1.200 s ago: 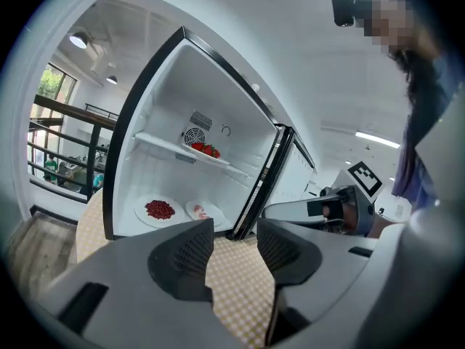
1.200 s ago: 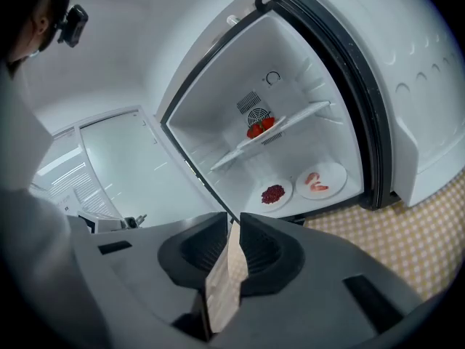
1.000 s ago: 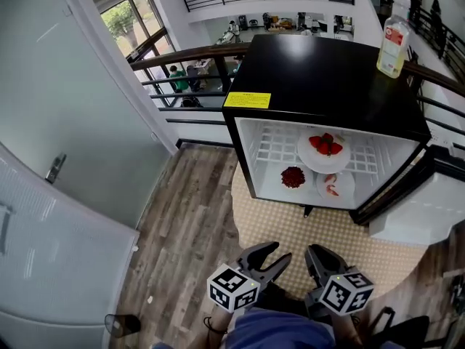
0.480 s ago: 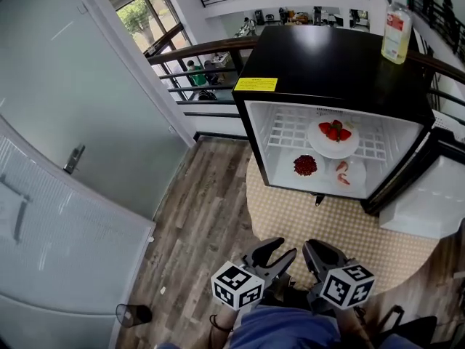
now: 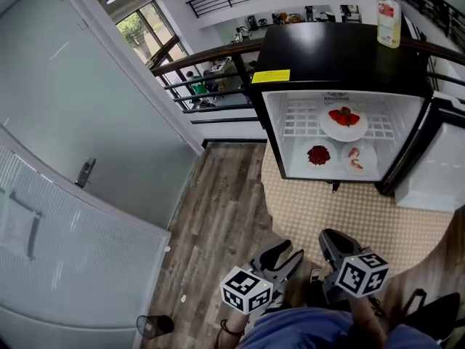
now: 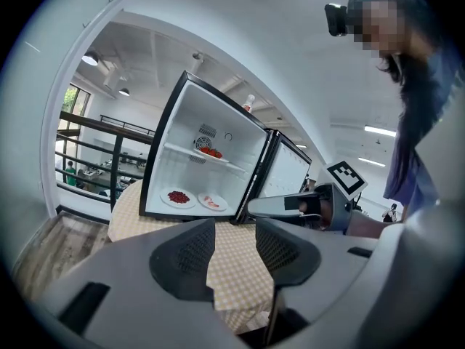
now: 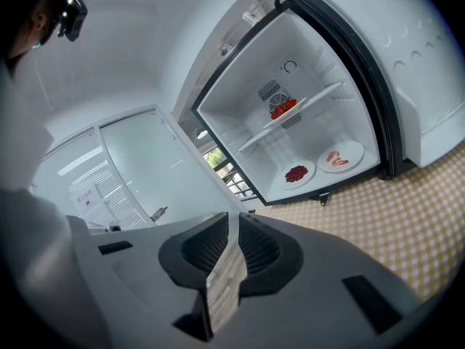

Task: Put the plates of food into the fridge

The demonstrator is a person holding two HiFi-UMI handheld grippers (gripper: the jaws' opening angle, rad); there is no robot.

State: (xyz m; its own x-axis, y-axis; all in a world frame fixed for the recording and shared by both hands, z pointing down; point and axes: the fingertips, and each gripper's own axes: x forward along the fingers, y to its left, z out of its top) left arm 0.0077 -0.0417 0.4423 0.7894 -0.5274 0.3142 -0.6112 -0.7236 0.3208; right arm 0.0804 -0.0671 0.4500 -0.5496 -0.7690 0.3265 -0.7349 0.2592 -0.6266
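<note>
Three plates of food stand inside the open black fridge. The strawberry plate is on the wire shelf. The plate of red berries and the plate of shrimp lie on the fridge floor. Both grippers hang low by the person's body, far from the fridge. My left gripper is open and holds nothing. My right gripper has its jaws closing to a narrow gap, with nothing between them.
The fridge door stands swung open at the right. A bottle stands on the fridge top. A checked mat covers the floor before the fridge. A glass wall with a door runs along the left, and a railing lies behind.
The head view has drawn back and swung, so the fridge now sits higher and further right. Both grippers stay low near the body. The right jaws have narrowed a little.
</note>
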